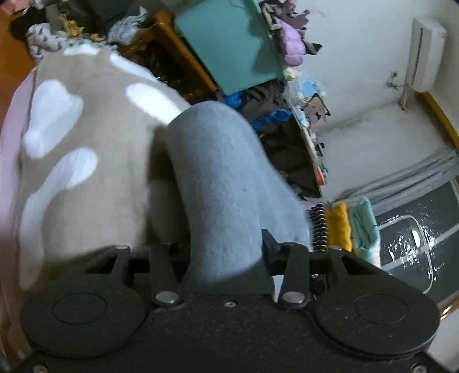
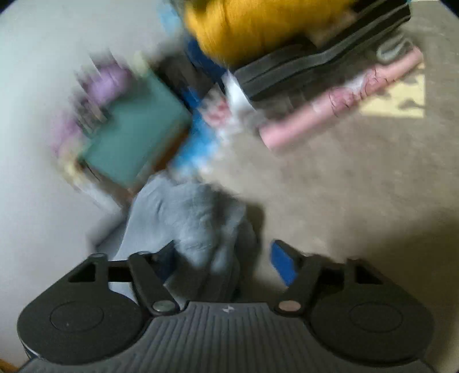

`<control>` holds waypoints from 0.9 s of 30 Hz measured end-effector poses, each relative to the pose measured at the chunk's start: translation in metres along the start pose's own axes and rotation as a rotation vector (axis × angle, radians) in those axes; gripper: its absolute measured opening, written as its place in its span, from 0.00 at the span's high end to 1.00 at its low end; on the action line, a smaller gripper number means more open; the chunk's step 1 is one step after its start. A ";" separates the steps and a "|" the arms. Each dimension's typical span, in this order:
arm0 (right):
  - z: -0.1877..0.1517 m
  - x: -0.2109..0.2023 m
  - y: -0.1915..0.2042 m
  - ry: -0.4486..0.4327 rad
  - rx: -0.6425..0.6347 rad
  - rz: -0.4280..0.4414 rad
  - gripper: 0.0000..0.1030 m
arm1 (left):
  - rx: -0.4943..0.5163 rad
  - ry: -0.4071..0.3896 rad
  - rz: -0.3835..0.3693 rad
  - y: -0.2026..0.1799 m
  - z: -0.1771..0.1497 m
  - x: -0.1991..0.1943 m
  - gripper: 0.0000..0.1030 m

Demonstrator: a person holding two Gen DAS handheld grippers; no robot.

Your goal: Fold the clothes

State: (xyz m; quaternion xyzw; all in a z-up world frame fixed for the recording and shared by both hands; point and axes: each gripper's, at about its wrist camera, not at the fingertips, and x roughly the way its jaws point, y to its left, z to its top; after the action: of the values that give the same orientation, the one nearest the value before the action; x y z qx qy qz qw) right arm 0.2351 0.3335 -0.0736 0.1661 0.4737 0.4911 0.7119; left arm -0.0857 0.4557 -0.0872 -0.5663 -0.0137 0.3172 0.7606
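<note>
Left gripper (image 1: pixel 226 252): its jaws are closed on a grey-blue garment (image 1: pixel 218 178), which rises from between them as a thick rolled fold and arches away to the far side.
Right gripper (image 2: pixel 226 258): its jaws stand apart; the left one is pressed into bunched grey-blue cloth (image 2: pixel 189 223), the right one, with its blue pad (image 2: pixel 282 265), is clear of the cloth with a gap between. The view is blurred.
Garment, place: in the left wrist view it hangs above a beige blanket (image 1: pixel 94 160) with white patches; in the right wrist view it sits over the near edge of the same beige surface.
Blanket edge: a pink sheet (image 1: pixel 11 143) shows along its left side.
Folded stack: yellow cloth (image 2: pixel 258 25) lies on dark folded pieces at the far side, with a pink roll (image 2: pixel 338 109) just beside them.
Background: a teal board (image 1: pixel 229 43), cluttered shelves (image 1: pixel 292 143), and an air conditioner (image 1: pixel 424 54) on the white wall.
</note>
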 end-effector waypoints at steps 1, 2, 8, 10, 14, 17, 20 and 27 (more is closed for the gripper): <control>-0.001 -0.003 0.001 -0.010 0.005 0.010 0.30 | -0.012 0.000 0.008 0.001 0.000 0.000 0.56; -0.001 -0.006 0.002 -0.012 0.011 0.019 0.31 | -0.024 0.001 0.015 0.003 0.001 0.000 0.54; -0.006 -0.044 -0.001 -0.053 0.037 0.038 0.29 | 0.030 -0.081 0.092 -0.012 0.000 -0.022 0.39; -0.012 -0.057 -0.002 -0.063 0.010 0.032 0.29 | 0.047 -0.129 0.113 -0.019 0.002 -0.033 0.38; -0.021 -0.079 -0.012 -0.089 -0.013 0.009 0.29 | 0.108 -0.173 0.135 -0.036 -0.001 -0.040 0.35; -0.035 -0.111 -0.006 -0.115 -0.050 -0.036 0.28 | 0.217 -0.125 0.139 -0.054 -0.017 -0.040 0.19; -0.048 -0.143 0.006 -0.151 -0.126 -0.090 0.20 | 0.327 -0.077 0.143 -0.071 -0.033 -0.041 0.08; -0.080 -0.211 0.024 -0.204 -0.279 -0.259 0.07 | 0.592 0.065 0.141 -0.110 -0.087 -0.043 0.04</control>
State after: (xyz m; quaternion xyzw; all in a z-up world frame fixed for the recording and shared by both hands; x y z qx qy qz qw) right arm 0.1406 0.1453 0.0110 0.0527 0.3439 0.4371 0.8294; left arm -0.0352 0.3425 -0.0078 -0.3293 0.1431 0.3410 0.8688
